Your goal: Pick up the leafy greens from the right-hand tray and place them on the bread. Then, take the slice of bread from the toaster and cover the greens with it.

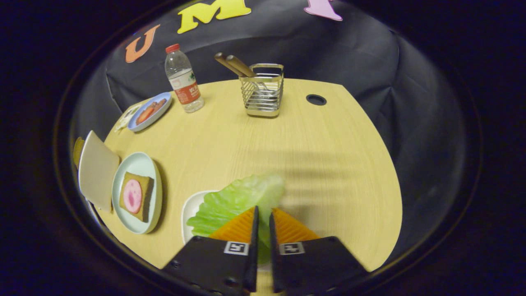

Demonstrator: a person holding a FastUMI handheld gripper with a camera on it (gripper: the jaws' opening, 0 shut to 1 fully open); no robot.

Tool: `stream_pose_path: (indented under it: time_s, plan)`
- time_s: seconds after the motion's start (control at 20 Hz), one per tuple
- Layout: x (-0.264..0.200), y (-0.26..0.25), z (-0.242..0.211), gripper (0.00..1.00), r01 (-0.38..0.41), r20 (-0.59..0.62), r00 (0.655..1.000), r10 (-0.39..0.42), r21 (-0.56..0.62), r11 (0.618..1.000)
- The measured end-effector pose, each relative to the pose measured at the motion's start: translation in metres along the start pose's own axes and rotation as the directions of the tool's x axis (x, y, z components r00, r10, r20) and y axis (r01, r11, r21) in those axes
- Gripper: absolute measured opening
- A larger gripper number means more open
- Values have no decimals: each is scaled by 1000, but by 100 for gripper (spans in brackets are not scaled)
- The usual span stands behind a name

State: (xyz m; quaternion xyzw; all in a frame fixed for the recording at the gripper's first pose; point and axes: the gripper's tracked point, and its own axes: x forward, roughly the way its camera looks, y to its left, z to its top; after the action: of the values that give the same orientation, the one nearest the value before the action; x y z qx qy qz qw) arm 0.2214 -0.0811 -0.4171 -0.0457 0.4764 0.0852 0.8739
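Gripper [263,213] nearly closed, fingers pinching the pale green crinkled lettuce leaf [242,197] by its near edge, most of it fanning ahead over the small white tray [190,209]. Thin, floppy leaf, shallow hold: could slip out or fold during the carry, landing short of the brown bread slice with pink round topping [135,196] on the pale blue round plate [141,164] just to the left. Beyond, light wooden tabletop [312,164], wire utensil caddy [263,92], clear plastic bottle with red cap [183,80], black cloth wall behind.
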Motion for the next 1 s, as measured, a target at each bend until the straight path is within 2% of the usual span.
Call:
stream_pose_path:
  time_s: [0.05, 0.1, 0.2, 0.7, 1.0]
  plan:
    - [-4, 2, -1, 5, -5, -3, 1000, 5, 12, 1000]
    - [-3, 3, -1, 6, -5, 4, 1000, 5, 11, 1000]
    - [-11, 1, -1, 0, 16, 7, 1000, -16, 14, 1000]
    - [-97, 29, 14, 0, 35, 128, 991, -36, 6, 999]
    - [-148, 87, 26, 0, 45, 195, 980, -38, -31, 999]
